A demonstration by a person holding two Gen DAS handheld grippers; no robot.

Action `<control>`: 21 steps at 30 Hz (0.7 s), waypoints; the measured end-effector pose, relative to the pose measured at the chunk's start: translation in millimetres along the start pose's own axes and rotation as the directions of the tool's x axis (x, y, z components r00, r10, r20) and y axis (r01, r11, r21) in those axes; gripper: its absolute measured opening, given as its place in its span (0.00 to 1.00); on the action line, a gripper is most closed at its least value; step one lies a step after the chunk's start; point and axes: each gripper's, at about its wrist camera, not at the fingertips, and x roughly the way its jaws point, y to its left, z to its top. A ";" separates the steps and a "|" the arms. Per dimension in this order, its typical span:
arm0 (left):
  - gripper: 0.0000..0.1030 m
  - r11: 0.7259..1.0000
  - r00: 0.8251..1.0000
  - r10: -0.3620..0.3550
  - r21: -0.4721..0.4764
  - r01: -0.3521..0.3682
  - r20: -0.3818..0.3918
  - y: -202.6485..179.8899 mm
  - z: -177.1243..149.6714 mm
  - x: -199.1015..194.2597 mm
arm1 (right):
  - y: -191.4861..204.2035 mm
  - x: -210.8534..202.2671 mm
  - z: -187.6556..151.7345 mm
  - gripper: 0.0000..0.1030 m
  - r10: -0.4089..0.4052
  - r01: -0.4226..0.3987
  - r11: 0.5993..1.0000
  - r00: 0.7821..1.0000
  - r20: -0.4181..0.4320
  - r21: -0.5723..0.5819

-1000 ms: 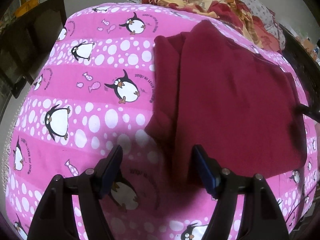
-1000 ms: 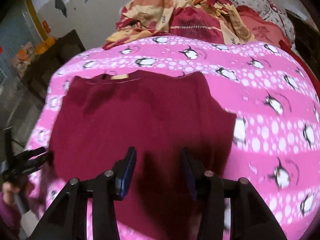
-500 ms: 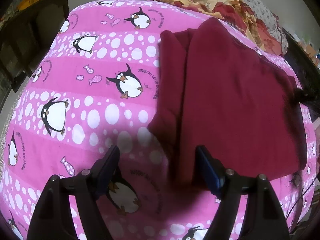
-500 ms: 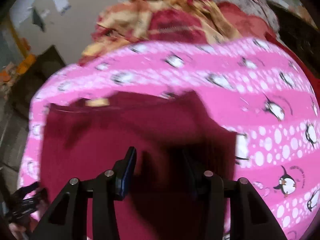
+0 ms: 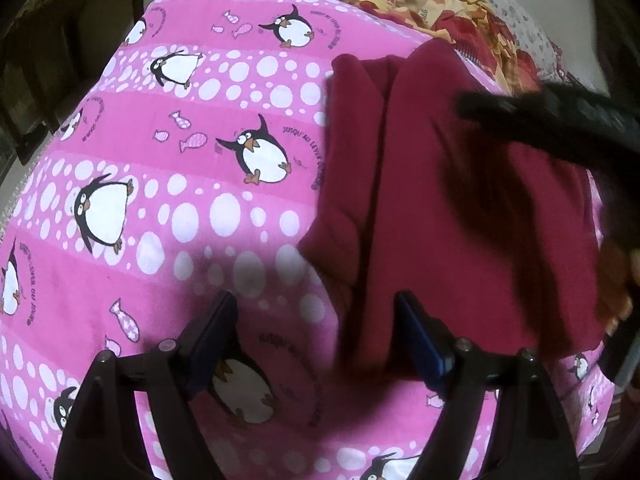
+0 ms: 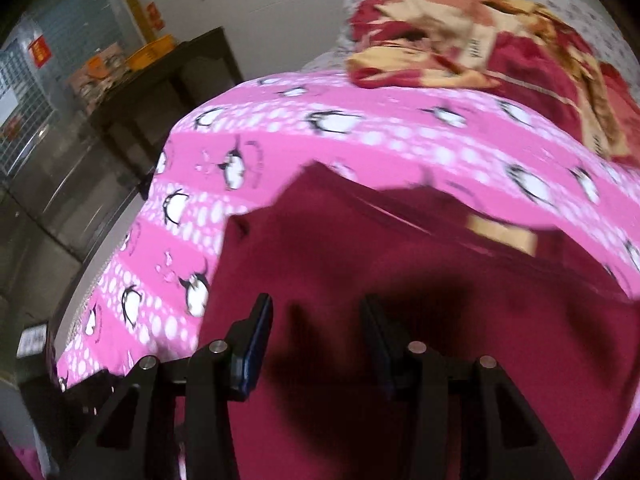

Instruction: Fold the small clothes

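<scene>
A maroon garment (image 5: 460, 220) lies flat on the pink penguin bedcover (image 5: 160, 200), with its left side folded inward as a narrow strip (image 5: 352, 140). My left gripper (image 5: 314, 300) hovers at the garment's near left corner. Its jaws are opening; the cloth's edge lies between the fingers, and the pads do not press on it. My right gripper (image 6: 316, 302) stands open above the maroon garment (image 6: 440, 300), nothing pinched. In the left wrist view the right gripper (image 5: 540, 120) is a dark blur over the garment's right half. A tan neck label (image 6: 504, 232) shows at the far edge.
A heap of red and yellow bedding (image 5: 440, 0) lies at the far end of the bed, also seen in the right wrist view (image 6: 500, 40). Dark furniture (image 6: 160, 80) stands to the left of the bed. A hand (image 5: 616, 280) shows at the right edge.
The right gripper has swept left across the garment and now reaches over its right half in the left wrist view. The left gripper's jaws have widened a little and it stays in place.
</scene>
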 end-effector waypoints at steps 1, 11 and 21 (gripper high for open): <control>0.79 1.000 1.000 -0.003 -0.002 0.003 0.000 0.9 -0.6 -0.3 | 4.1 5.7 4.3 0.48 0.003 -0.003 1.000 1.000 0.000 -0.009; 0.82 0.999 1.000 -0.022 -0.029 0.022 -0.003 6.2 -3.3 2.3 | -1.1 66.8 27.7 0.48 0.016 -0.009 0.997 0.995 -0.094 0.072; 0.83 1.000 1.000 -0.012 -0.014 0.012 0.004 1.7 -3.4 6.2 | 12.3 34.7 13.5 0.61 0.046 -0.043 0.998 0.995 -0.091 0.040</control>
